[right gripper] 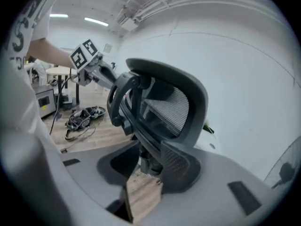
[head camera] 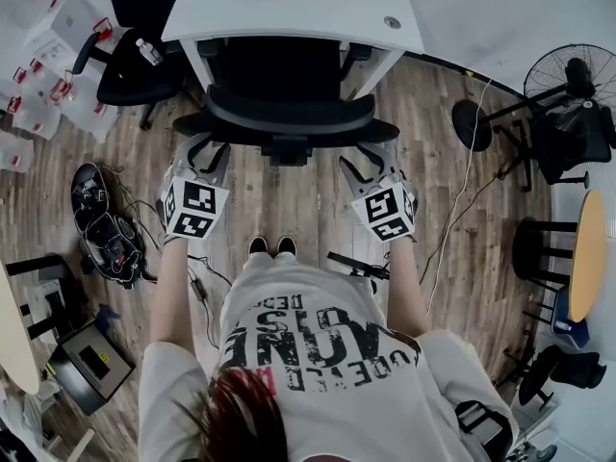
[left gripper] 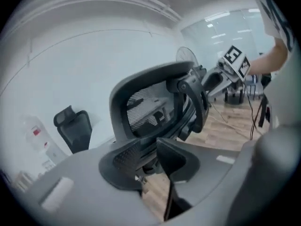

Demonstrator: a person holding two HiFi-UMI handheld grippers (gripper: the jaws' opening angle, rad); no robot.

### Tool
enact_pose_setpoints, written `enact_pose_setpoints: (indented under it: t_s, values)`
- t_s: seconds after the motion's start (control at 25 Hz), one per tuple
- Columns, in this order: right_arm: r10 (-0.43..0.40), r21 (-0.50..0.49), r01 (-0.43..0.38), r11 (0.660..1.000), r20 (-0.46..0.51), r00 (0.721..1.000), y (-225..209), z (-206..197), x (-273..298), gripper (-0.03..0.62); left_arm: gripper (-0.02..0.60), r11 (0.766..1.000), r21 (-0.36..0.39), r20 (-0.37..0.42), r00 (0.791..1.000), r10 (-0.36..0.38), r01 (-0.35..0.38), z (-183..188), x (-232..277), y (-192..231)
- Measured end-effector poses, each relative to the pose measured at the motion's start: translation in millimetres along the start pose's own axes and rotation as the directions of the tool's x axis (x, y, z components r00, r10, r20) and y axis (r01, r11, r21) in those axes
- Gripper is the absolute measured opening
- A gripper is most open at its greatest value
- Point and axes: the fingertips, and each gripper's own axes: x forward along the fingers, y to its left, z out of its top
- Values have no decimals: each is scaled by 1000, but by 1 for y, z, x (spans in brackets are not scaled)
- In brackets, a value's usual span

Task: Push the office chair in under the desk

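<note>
Chair: black mesh-backed office chair (head camera: 289,114), seat tucked under the near edge of the white counter (head camera: 289,3); backrest alone protrudes, so judged pushed in.
Left gripper (head camera: 202,162): jaws apart, empty; near the backrest's left side, apparently clear of it.
Right gripper (head camera: 371,166): jaws apart, empty; mirrored on the right.
Placement rationale: the flanking pair suits a straight, even shove.

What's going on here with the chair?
A person stands behind the office chair, one gripper in each hand. The chair looks mostly tucked under the desk. The left gripper and right gripper sit just behind the chair back, one at each side, jaws apart, gripping nothing.
</note>
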Motion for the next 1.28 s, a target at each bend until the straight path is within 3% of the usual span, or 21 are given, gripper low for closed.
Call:
enact_pose_setpoints:
  t_s: [0.16, 0.36, 0.48, 0.64, 0.72, 0.88, 1.28]
  values:
    - [-32, 208, 8, 978, 115, 993, -5, 14, -16, 66, 81, 980, -201, 116, 993, 31, -7, 18, -19, 5]
    - [-72, 383, -10, 924, 200, 977, -14, 29, -30, 28, 28, 915, -404, 217, 971, 96, 0, 33, -34, 13]
    - [-92, 460, -35, 887, 251, 964, -16, 38, -38, 21, 12, 887, -461, 264, 957, 119, 17, 44, -41, 14]
    - [-141, 588, -92, 803, 337, 931, -24, 53, -50, 18, 12, 882, -470, 295, 944, 149, 8, 57, -49, 14]
    - [-172, 621, -95, 778, 356, 918, -29, 61, -59, 18, 12, 878, -479, 310, 936, 169, 0, 64, -55, 13]
    - [-203, 599, -56, 799, 356, 912, -33, 74, -74, 18, 11, 870, -492, 354, 911, 211, -10, 81, -73, 14]
    - [-224, 506, -27, 862, 429, 875, -26, 119, -117, 18, 11, 901, -432, 465, 847, 259, -39, 130, -124, 22]
